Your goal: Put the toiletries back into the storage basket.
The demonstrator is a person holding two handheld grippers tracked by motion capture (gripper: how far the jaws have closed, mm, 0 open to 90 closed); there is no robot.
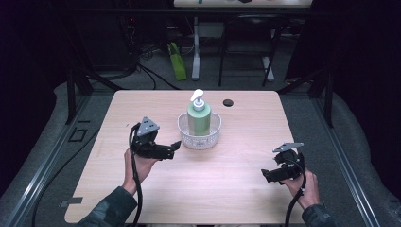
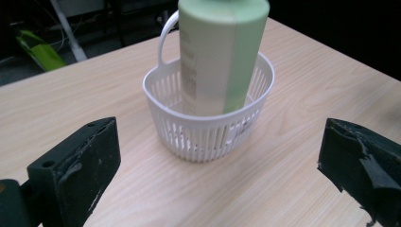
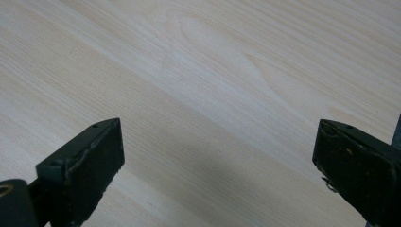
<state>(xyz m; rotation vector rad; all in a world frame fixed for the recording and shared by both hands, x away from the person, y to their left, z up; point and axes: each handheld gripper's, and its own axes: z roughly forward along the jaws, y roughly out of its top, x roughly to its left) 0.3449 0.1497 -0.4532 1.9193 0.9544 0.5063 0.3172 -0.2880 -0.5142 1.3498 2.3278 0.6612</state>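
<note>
- Two forearms in dark sleeves come in at the bottom edge of the high view, each hand holding a black two-fingered gripper with a trailing cable.
- At lower left of centre, the left gripper [image 1: 176, 145] hovers over the pale wooden surface [image 1: 227, 184], its fingers [image 2: 80, 175] spread wide apart and holding nothing.
- Those fingers point toward the small white slotted plastic basket [image 1: 199, 137] at the middle of the frame; their tips are just beside it, not touching.
- Inside the basket stands a pale green pump bottle with a white dispenser head [image 1: 198, 116], upright.
- In the left gripper view the basket [image 2: 208, 137] sits centred between the two fingers, with the bottle [image 2: 220, 52] rising out of the top of the frame.
- At lower right, the right gripper [image 1: 265, 175] is well apart from the basket, its fingers [image 3: 80, 175] wide apart over bare wood.
- A small dark round disc [image 1: 228, 102] lies on the surface at upper centre, behind the basket.
</note>
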